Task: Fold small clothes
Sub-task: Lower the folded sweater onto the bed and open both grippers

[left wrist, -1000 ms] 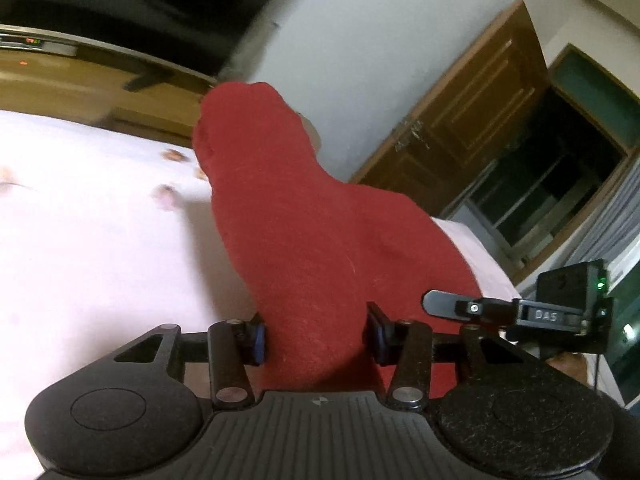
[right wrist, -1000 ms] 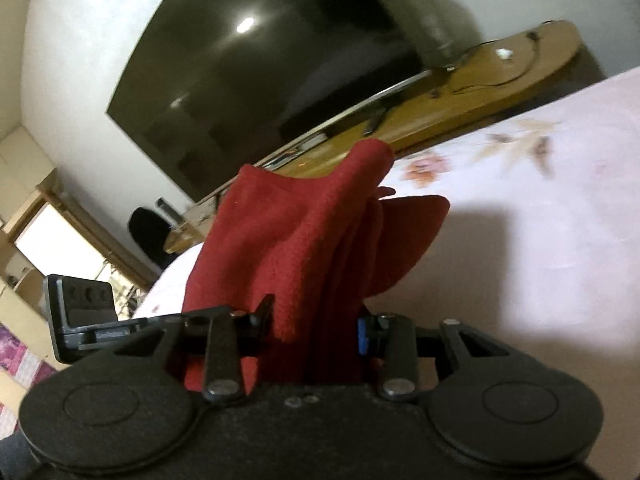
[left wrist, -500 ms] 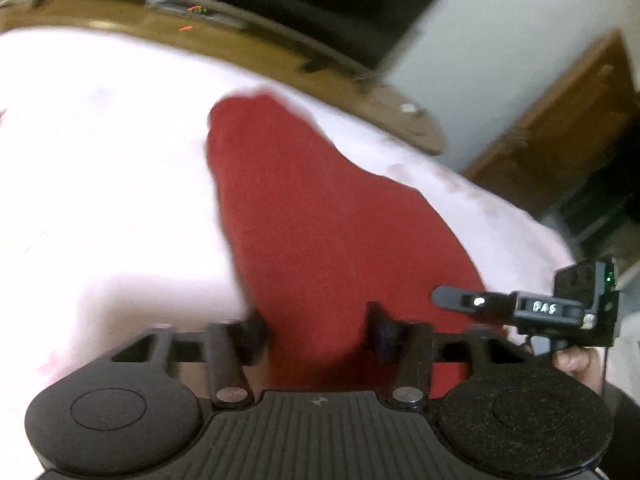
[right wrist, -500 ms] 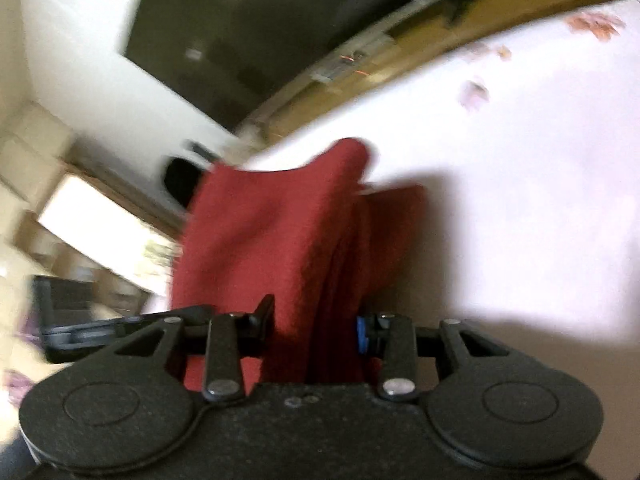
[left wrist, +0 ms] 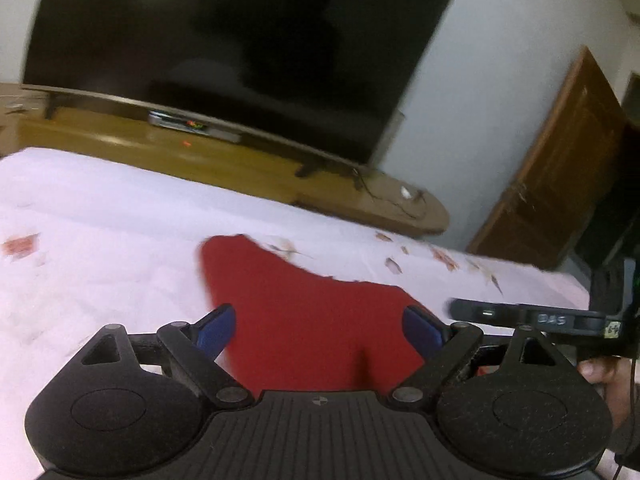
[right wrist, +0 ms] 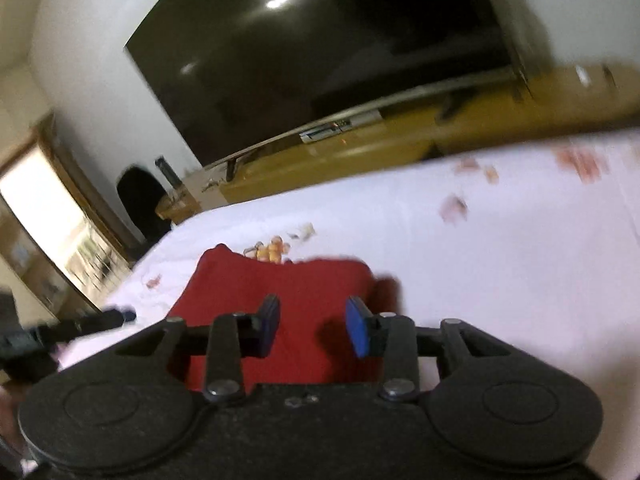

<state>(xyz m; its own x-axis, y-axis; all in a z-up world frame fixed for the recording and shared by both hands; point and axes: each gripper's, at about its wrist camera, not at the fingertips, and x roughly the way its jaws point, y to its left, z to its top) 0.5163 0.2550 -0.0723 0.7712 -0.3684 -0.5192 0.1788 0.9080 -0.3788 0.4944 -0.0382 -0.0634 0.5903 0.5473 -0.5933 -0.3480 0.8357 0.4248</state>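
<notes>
A small red garment (left wrist: pixel 304 312) lies flat on the white flowered bedsheet (left wrist: pixel 100 232). My left gripper (left wrist: pixel 320 330) is open, its blue pads wide apart above the garment's near part, holding nothing. In the right wrist view the same red garment (right wrist: pixel 288 292) lies on the sheet (right wrist: pixel 500 264). My right gripper (right wrist: pixel 314 326) is open over its near edge, pads apart and not touching the cloth. The right gripper's body (left wrist: pixel 540 320) shows at the right of the left wrist view, and the left gripper's body (right wrist: pixel 60 332) at the left of the right wrist view.
A large dark television (left wrist: pixel 224 52) stands on a long wooden bench (left wrist: pixel 240 168) beyond the bed's far edge. A brown wooden door (left wrist: pixel 560 168) is at the right. A dark chair (right wrist: pixel 140 204) and a lit doorway stand to the left of the bed.
Both grippers brought the red garment down onto the sheet and opened, letting go of it. The garment went from hanging bunched in the jaws to lying flat.
</notes>
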